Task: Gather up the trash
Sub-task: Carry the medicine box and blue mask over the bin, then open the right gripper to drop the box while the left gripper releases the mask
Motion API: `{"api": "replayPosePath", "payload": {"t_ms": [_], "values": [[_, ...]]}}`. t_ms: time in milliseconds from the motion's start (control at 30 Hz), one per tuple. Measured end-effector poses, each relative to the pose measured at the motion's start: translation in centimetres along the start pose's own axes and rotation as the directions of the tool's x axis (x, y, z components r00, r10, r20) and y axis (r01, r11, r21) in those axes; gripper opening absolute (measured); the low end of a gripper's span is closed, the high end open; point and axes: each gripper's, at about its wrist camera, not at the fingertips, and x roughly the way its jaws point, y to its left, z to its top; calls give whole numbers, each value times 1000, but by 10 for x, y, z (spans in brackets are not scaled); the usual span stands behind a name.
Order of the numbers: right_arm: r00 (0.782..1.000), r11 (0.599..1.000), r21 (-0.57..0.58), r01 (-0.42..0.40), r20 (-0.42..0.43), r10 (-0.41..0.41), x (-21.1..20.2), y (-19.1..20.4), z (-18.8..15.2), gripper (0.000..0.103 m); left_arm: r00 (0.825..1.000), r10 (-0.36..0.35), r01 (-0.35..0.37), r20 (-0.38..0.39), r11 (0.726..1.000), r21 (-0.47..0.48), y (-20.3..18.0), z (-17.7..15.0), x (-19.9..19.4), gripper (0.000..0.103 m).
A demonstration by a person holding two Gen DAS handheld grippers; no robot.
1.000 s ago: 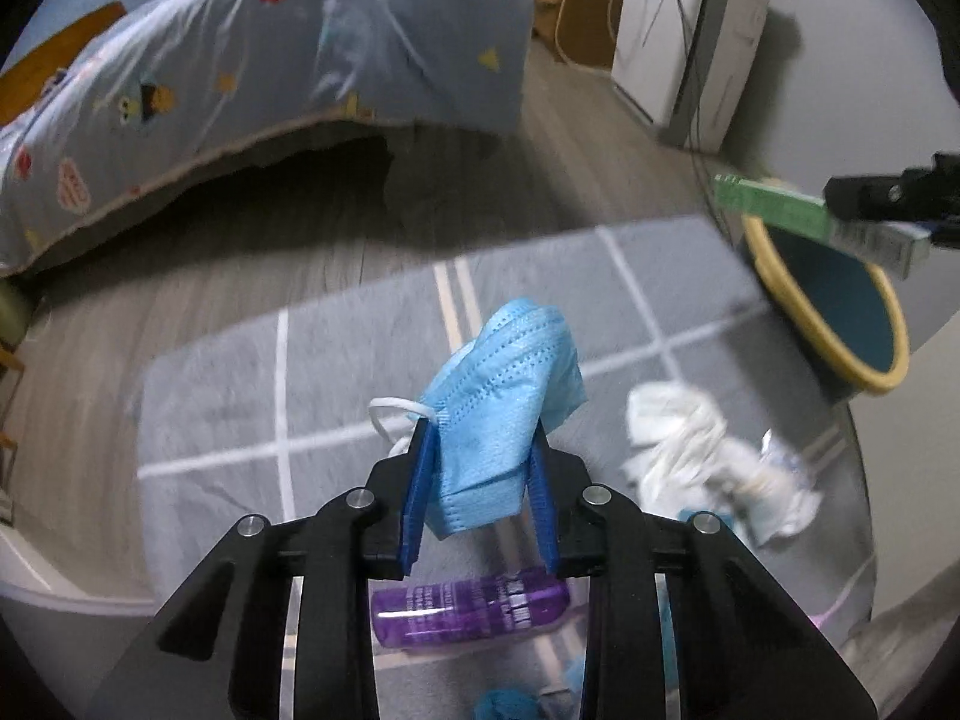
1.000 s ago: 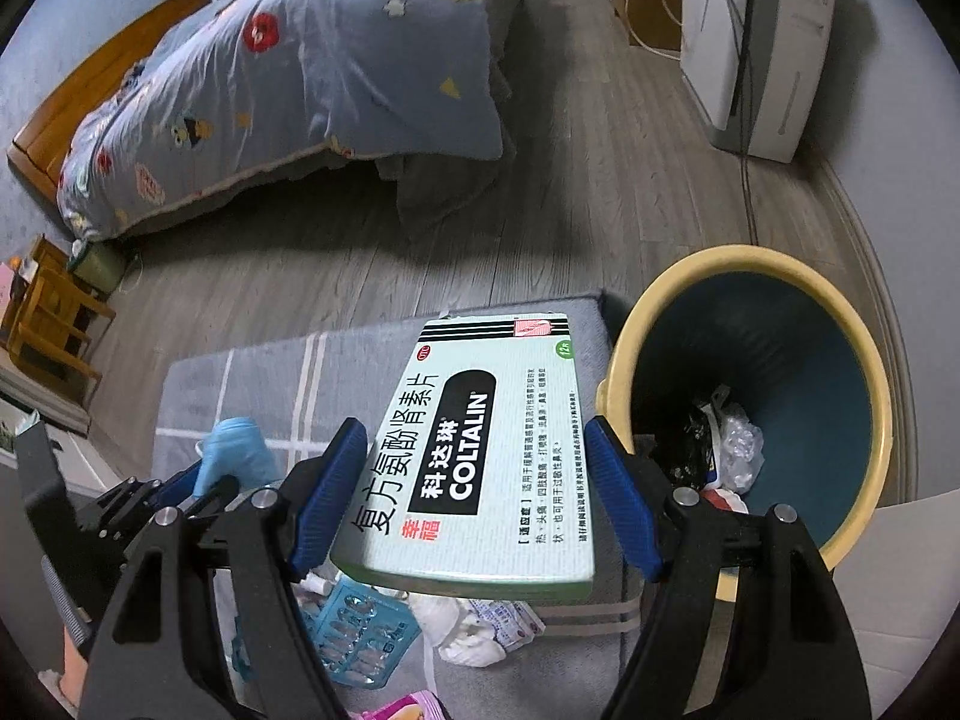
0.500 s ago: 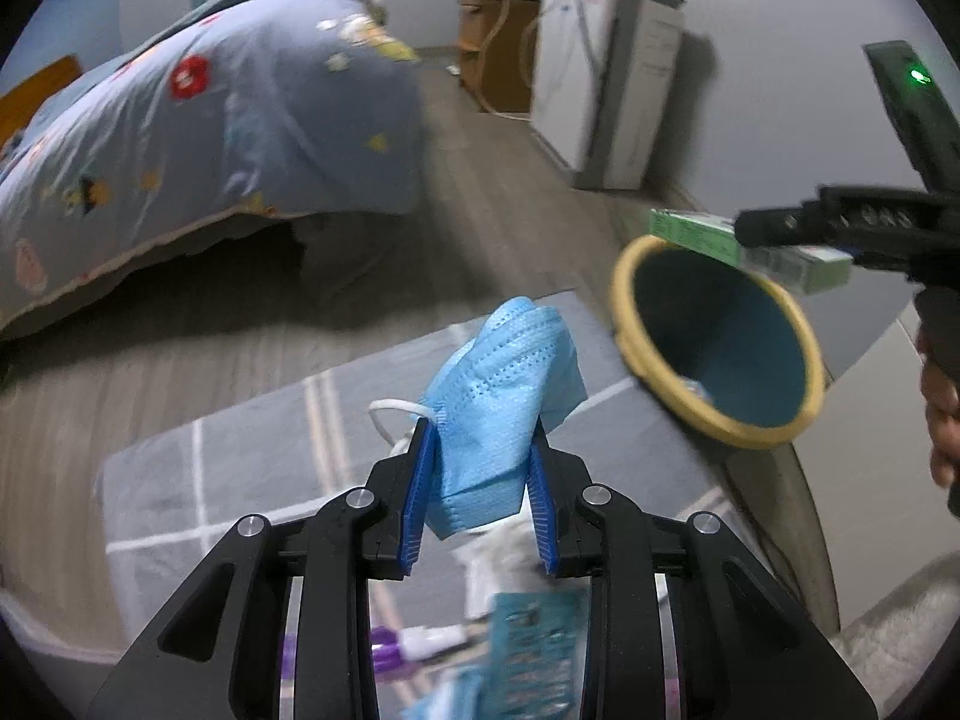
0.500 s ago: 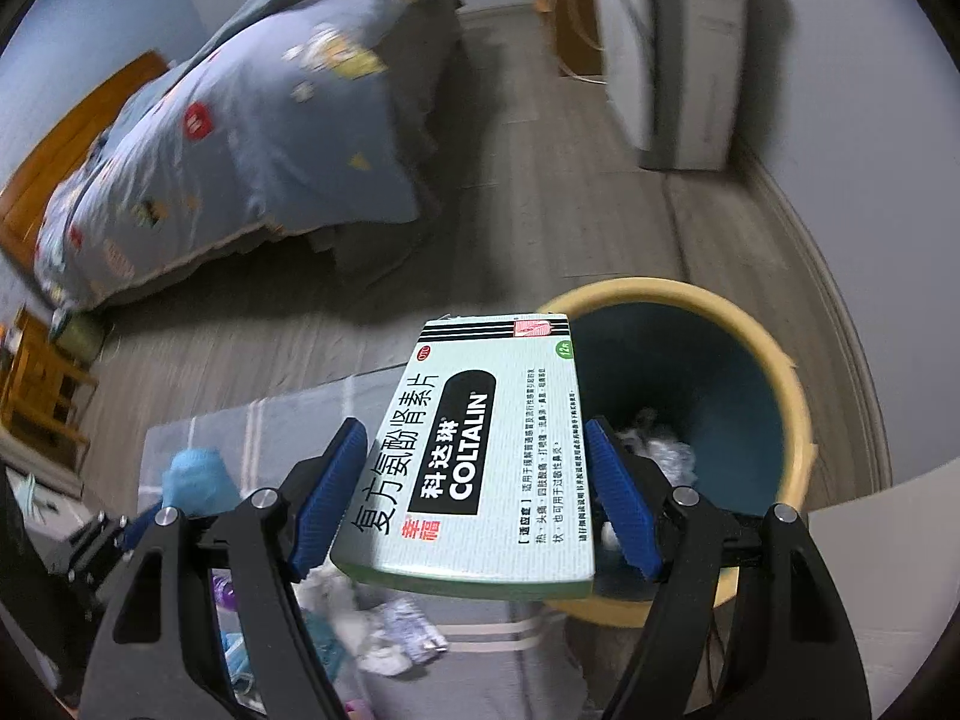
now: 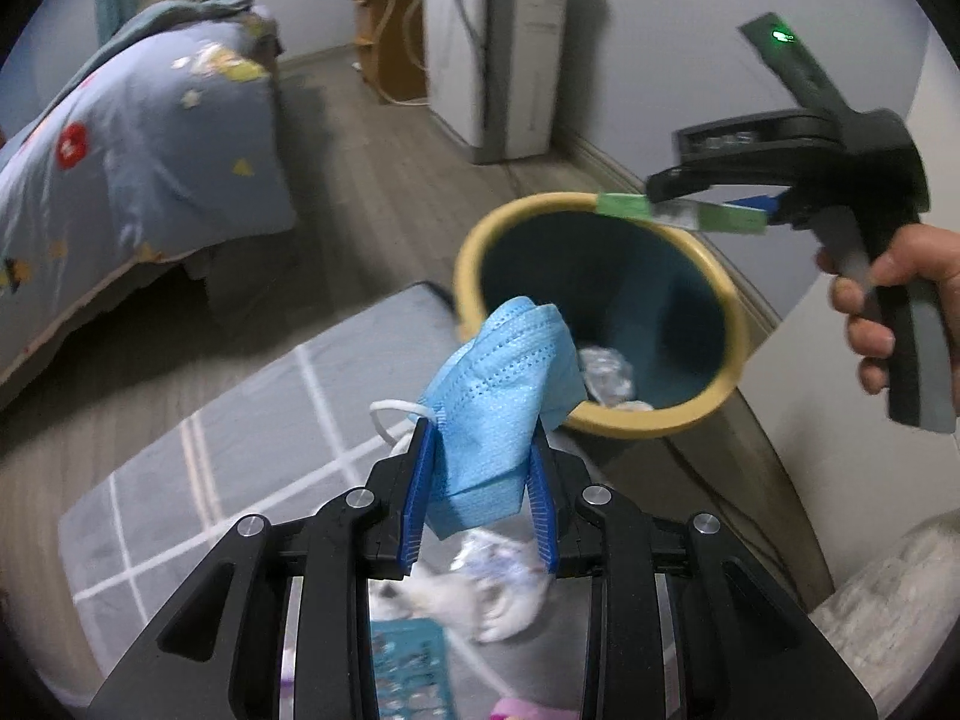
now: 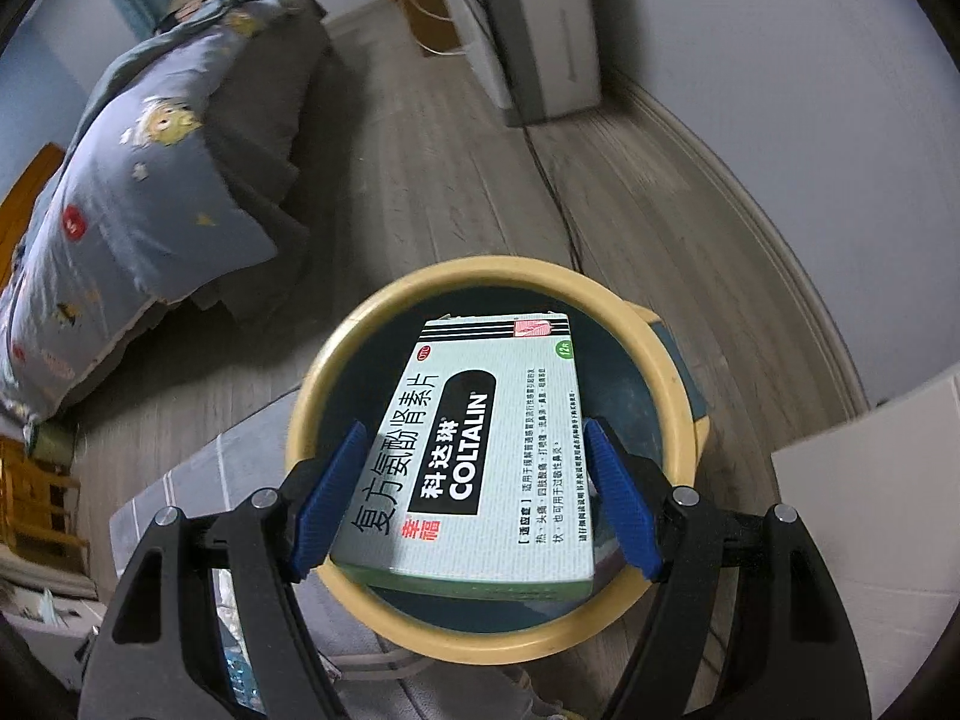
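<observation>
A blue face mask (image 5: 503, 402) with a white ear loop is pinched between the blue pads of my left gripper (image 5: 480, 468), which hangs over the grey rug just short of the near rim of the yellow bin (image 5: 600, 312). My right gripper (image 6: 474, 468) is shut on a pale green medicine box (image 6: 480, 450) and holds it flat, directly above the mouth of the yellow bin (image 6: 384, 618). In the left wrist view the right gripper (image 5: 708, 207) sits over the bin's far rim with a hand on its handle. Crumpled wrappers (image 5: 606, 372) lie in the bin's bottom.
White tissues (image 5: 480, 600), a teal blister pack (image 5: 408, 672) and something pink lie on the grey checked rug (image 5: 240, 450) under my left gripper. A bed with a blue quilt (image 5: 132, 150) stands at left, a white appliance (image 5: 498, 48) by the far wall, a white panel (image 6: 870, 510) right of the bin.
Both grippers swung right toward the bin. The box went from beside the bin to directly over its mouth. The mask came from mid-rug to the bin's near rim. Both grips held.
</observation>
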Motion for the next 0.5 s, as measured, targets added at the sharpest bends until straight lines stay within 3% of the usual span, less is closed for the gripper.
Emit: {"api": "replayPosePath", "payload": {"t_ms": [267,500], "values": [[999,1000,24,-9,-34,10,11,-8,0,73,999,-2,5,-51,997,71,-38,33,40,31],[998,999,44,-25,-56,27,17,-10,-1,74,996,-13,17,-93,999,43,-48,54,73,31]]}}
